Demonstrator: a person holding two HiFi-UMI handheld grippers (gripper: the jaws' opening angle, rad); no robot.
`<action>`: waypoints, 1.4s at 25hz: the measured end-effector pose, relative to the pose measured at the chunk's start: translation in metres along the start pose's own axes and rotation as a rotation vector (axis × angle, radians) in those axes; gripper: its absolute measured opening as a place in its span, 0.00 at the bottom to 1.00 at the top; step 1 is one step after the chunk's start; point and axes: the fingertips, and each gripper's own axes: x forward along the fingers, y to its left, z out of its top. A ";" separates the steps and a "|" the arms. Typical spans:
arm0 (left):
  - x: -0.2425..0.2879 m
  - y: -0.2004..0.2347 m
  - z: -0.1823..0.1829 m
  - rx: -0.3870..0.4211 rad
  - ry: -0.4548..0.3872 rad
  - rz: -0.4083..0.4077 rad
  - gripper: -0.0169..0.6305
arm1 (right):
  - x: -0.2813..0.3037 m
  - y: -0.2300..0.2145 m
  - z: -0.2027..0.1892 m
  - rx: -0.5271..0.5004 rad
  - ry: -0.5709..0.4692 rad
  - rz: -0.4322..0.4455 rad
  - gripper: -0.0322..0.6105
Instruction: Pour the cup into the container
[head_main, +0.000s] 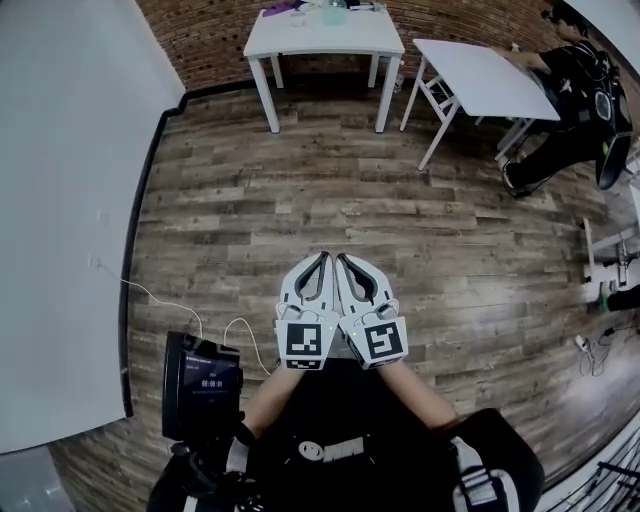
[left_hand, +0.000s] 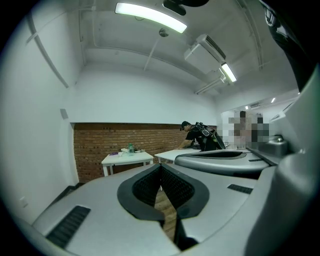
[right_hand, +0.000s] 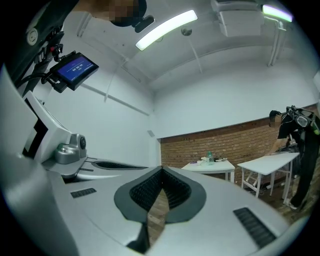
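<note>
My left claw (head_main: 320, 262) and right claw (head_main: 342, 262) are pressed together on nothing, side by side, and what looks like the cup (head_main: 334, 14) stands on the white table (head_main: 320, 42) straight ahead, well apart, neither claw nearer.

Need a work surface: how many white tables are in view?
2. A small white rectangular table stands against the red brick wall; a white folding table stands right of it. Others may lie out of view.
</note>
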 end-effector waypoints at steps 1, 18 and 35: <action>0.003 0.007 0.000 -0.001 -0.002 -0.005 0.03 | 0.007 0.002 -0.001 0.000 0.001 0.000 0.04; 0.073 0.050 -0.011 -0.039 0.034 -0.048 0.03 | 0.082 -0.034 -0.013 0.011 0.064 -0.045 0.04; 0.227 0.076 0.024 0.018 0.023 -0.012 0.03 | 0.182 -0.152 0.007 0.031 -0.005 0.009 0.04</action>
